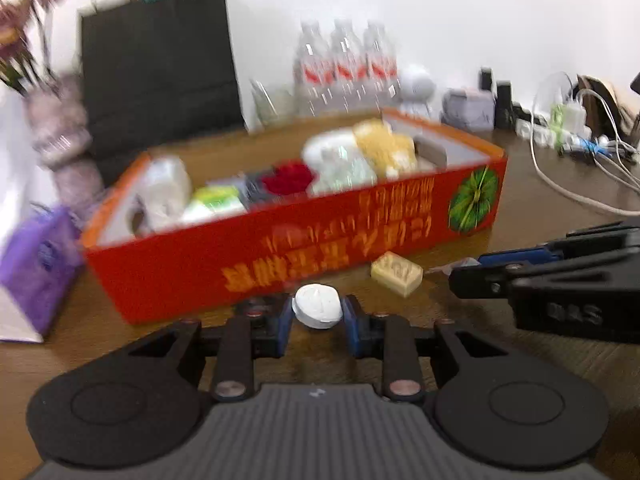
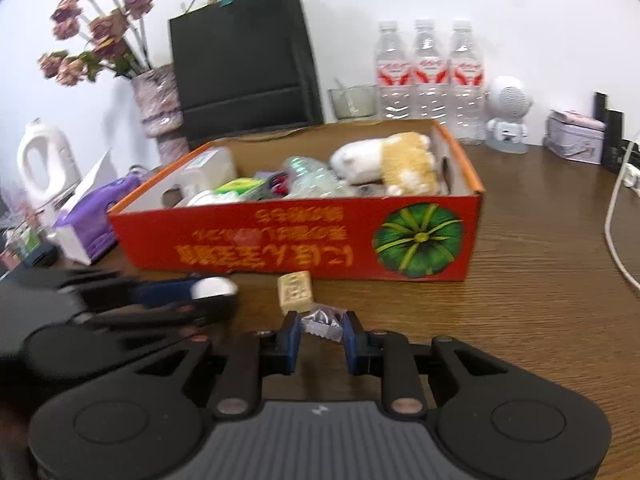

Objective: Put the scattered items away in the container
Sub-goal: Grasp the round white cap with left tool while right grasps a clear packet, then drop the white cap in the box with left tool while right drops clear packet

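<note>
Landmark: we take the red box (image 2: 296, 236) on the worktop (image 2: 540, 280) as our reference; it stands open-topped, printed side facing us.
Left hand-held gripper (image 1: 317, 312): we see it in front of the box's left half, its blue pads clamped on a white round disc (image 1: 318, 306).
Same gripper from the right wrist view: we see it blurred, low and left of the box front, the white disc (image 2: 212, 287) at its tip.
Beige block (image 2: 295, 291): we find it lying on the worktop just in front of the box, near the middle of the printed side.
Right hand-held gripper (image 2: 322, 328): we see it just in front of the beige block, pads closed on a crinkled silver wrapper (image 2: 322, 322).
Inside the box: we make out a white-and-yellow plush toy (image 2: 388, 160) towards its right end, and a clear crumpled bottle (image 2: 312, 178) beside the toy.
Behind the box: we see three water bottles (image 2: 430, 76) standing at the wall.
</note>
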The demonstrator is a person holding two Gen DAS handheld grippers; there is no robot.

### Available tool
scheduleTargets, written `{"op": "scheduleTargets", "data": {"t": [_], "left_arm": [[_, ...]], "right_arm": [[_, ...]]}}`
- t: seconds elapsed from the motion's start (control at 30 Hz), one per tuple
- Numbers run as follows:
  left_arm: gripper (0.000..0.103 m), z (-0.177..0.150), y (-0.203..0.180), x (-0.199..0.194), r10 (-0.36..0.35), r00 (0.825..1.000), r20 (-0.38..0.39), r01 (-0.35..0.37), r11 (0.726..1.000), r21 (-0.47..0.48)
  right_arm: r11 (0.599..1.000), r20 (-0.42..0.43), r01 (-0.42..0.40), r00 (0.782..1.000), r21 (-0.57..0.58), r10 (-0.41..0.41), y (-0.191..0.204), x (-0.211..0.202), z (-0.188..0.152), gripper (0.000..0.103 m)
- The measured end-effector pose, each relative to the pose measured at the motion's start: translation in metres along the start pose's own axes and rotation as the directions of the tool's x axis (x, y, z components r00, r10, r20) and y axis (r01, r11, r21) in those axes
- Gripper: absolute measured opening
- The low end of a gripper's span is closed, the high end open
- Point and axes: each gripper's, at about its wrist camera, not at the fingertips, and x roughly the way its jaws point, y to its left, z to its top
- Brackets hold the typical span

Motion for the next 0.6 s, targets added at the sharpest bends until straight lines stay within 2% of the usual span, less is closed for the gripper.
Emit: {"op": "scheduleTargets", "data": {"t": [0.1,0.17,0.23,0.43,0.5,0.6], "left_arm": [[0.028,-0.001,0.000,-0.039,0.017,0.994,0.111,-0.010,0.998,-0.059],[0.028,-0.009,0.002,-0.067,0.039,0.982,0.185,-0.012,0.989,-0.145],[0.028,-0.023,-0.004,-0.097,0.046,0.973,0.226,0.003,0.977,-0.215],[0.028,-0.063,-0.040,-0.178,0.084,0.938,0.337,-0.003,0.972,-0.234],[0.028,-0.069,-0.045,-0.194,0.094,0.928,0.360,-0.010,0.974,-0.228],[0.028,-0.068,-0.052,-0.211,0.094,0.920,0.380,-0.013,0.978,-0.210]], "right_arm": [[1.000,0.061,0.016,0.998,0.000,-0.015,-0.001,-0.009,0.001,0.021],[0.999,0.108,0.037,0.994,-0.012,-0.036,0.003,-0.017,0.000,0.021],[0.998,0.158,0.067,0.985,-0.006,-0.065,0.008,-0.034,-0.004,0.021],[0.999,0.321,0.008,0.947,0.047,-0.022,0.032,-0.116,-0.051,0.022],[1.000,0.369,0.003,0.929,0.016,-0.009,0.039,-0.140,-0.066,0.022],[0.998,0.444,0.039,0.896,-0.039,-0.017,0.048,-0.168,-0.082,0.022]]}}
